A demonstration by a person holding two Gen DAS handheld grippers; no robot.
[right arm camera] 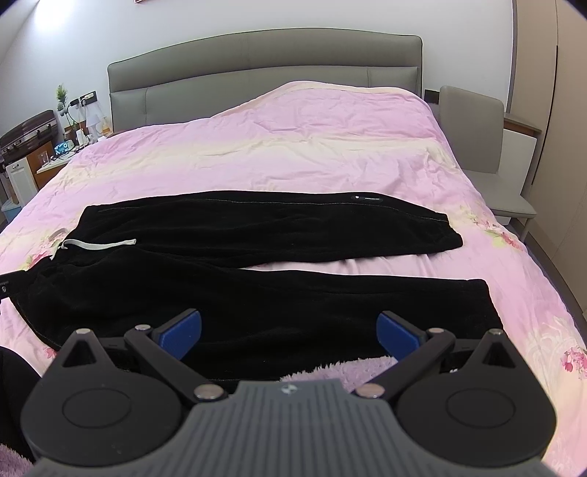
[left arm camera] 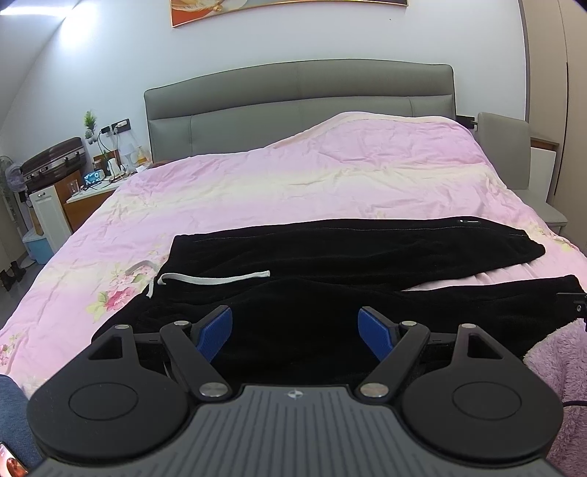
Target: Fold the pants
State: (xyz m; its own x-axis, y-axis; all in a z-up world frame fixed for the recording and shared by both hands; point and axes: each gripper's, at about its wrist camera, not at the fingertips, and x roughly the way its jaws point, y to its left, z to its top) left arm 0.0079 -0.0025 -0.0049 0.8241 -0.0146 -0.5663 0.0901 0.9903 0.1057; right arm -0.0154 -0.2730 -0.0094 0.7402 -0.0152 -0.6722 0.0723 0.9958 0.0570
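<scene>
While pants (right arm camera: 256, 257) lay unfolded on bed (right arm camera: 330, 146) | left gripper (left arm camera: 295, 330), right gripper (right arm camera: 290, 330) both released | risk: plush cloth bunching if pinched unevenly.

Counts: 1 pair of black pants (right arm camera: 234, 235), 2 legs spread apart, 1 white drawstring (right arm camera: 97, 244) showing. 1 bed, 1 pink floral duvet (right arm camera: 293, 146), 1 grey headboard (right arm camera: 264, 62). 2 grippers: left gripper (left arm camera: 295, 330) and right gripper (right arm camera: 290, 332), 2 blue pads (left arm camera: 216, 332) each, jaws wide apart on both. 1 grey chair (right arm camera: 473, 128) right of the bed. 1 small potted plant (left arm camera: 90, 123), 1 dark suitcase (left arm camera: 55, 159), 1 framed picture (left arm camera: 286, 9) (only its lower edge in view). Nightstand clutter too small to count.
</scene>
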